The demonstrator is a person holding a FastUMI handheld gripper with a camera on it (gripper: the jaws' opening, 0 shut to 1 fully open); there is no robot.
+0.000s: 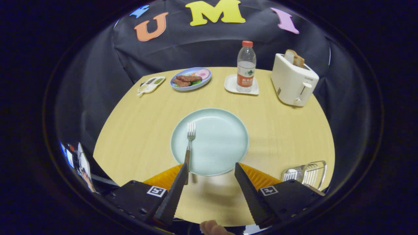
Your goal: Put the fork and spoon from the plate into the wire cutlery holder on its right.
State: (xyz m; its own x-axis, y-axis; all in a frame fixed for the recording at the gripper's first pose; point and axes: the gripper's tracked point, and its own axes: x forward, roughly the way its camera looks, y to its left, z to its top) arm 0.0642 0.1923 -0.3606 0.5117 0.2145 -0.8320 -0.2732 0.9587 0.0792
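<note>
My gripper point(210, 169) stands with its fingers spread wide, nothing between them but bare table and the near rim of the plate. A fingertip of a person's hand point(212, 227) shows just beneath. The left finger's tip sits just beside the fork point(189, 143) handle. The fork is plain metal, lying on the left part of the pale green plate point(218, 143), tines pointing away from me, handle overhanging the near rim. The wire cutlery holder point(307, 173) stands right of the plate, beside my right finger. The round table point(137, 130) is light wood grain. Farther off: a sauce packet point(150, 85), a blue plate of food point(191, 78), a water bottle point(246, 67) on a white coaster point(230, 85), and a white toaster point(292, 81) holding bread point(294, 58). Black cloth point(91, 85) walls the booth.
</note>
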